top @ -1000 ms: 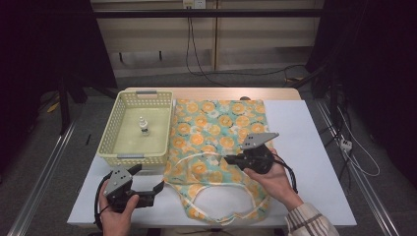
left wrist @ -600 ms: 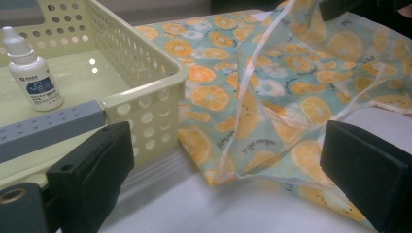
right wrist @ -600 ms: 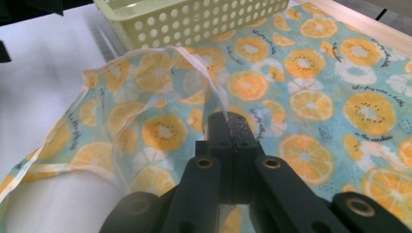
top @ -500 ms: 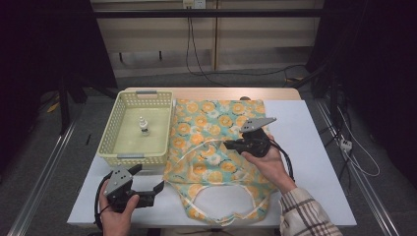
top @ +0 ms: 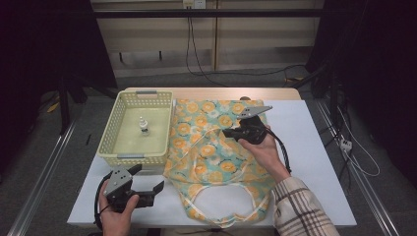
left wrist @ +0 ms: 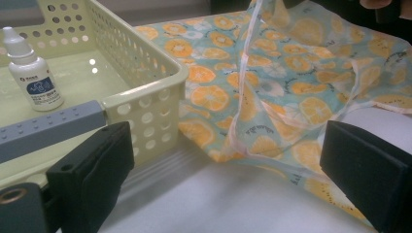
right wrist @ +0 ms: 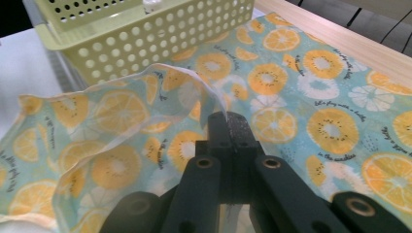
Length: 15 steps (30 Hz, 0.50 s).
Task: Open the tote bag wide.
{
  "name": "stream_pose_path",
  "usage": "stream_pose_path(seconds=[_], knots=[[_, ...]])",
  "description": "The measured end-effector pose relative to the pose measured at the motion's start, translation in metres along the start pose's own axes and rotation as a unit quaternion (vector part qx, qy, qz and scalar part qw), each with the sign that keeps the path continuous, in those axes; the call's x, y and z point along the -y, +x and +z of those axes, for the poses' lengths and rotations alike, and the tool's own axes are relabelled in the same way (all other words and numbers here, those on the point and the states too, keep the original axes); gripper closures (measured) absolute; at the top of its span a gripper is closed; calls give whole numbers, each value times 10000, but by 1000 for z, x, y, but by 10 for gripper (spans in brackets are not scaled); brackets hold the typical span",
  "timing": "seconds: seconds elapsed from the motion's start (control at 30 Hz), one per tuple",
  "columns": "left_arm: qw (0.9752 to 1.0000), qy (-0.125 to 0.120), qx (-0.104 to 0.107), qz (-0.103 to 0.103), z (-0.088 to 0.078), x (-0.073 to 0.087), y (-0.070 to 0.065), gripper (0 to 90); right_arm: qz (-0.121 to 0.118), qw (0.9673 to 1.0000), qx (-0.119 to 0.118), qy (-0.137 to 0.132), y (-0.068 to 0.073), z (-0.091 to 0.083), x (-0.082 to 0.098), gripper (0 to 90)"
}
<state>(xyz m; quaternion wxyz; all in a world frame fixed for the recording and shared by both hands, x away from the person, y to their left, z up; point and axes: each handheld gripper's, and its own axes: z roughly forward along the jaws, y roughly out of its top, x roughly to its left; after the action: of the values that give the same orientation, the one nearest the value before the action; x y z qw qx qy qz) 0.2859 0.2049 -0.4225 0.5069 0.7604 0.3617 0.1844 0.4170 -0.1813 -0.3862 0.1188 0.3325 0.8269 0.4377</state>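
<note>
We found the left gripper (top: 156,188) held low at the near left of the table, gripped from below by the left hand (top: 117,216), its jaws standing wide apart with nothing between them. The right gripper (top: 227,132) was raised mid-table in the right hand (top: 260,147), plaid sleeve (top: 301,209) behind it, jaws pressed together on a fold of the printed fabric (right wrist: 145,104).
</note>
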Motion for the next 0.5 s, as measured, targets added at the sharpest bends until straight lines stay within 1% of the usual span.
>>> stream_pose_path(seconds=[0.1, 0.13, 0.17, 0.27, 0.3, 0.33, 0.37, 0.4, 0.5], knots=[[10000, 6, 9, -4, 0, 0, 0, 50, 50, 10000, 37, -46, -4, 2, -2, 900], [10000, 3, 13, -2, 0, 0, 0, 50, 58, 10000, 53, -37, -5, 3, -3, 900], [10000, 4, 11, 7, 0, 0, 0, 50, 51, 9999, 118, -9, -9, 4, -7, 900], [10000, 10, 8, 4, 0, 0, 0, 50, 48, 9998, 170, -12, -12, 5, -10, 900], [10000, 13, 8, 1, 0, 0, 0, 50, 73, 9997, 223, -15, -17, 6, -13, 900], [10000, 11, 6, 2, 0, 0, 0, 50, 73, 9997, 223, -15, -17, 6, -13, 900], [10000, 7, 8, -6, 0, 0, 0, 51, 110, 9996, 276, -30, -21, 8, -15, 900], [10000, 13, 7, -5, 0, 0, 0, 51, 110, 9996, 276, -30, -21, 8, -15, 900], [10000, 21, 18, 7, 0, 0, 0, 50, 121, 9993, 348, 17, -27, 12, -20, 900]])
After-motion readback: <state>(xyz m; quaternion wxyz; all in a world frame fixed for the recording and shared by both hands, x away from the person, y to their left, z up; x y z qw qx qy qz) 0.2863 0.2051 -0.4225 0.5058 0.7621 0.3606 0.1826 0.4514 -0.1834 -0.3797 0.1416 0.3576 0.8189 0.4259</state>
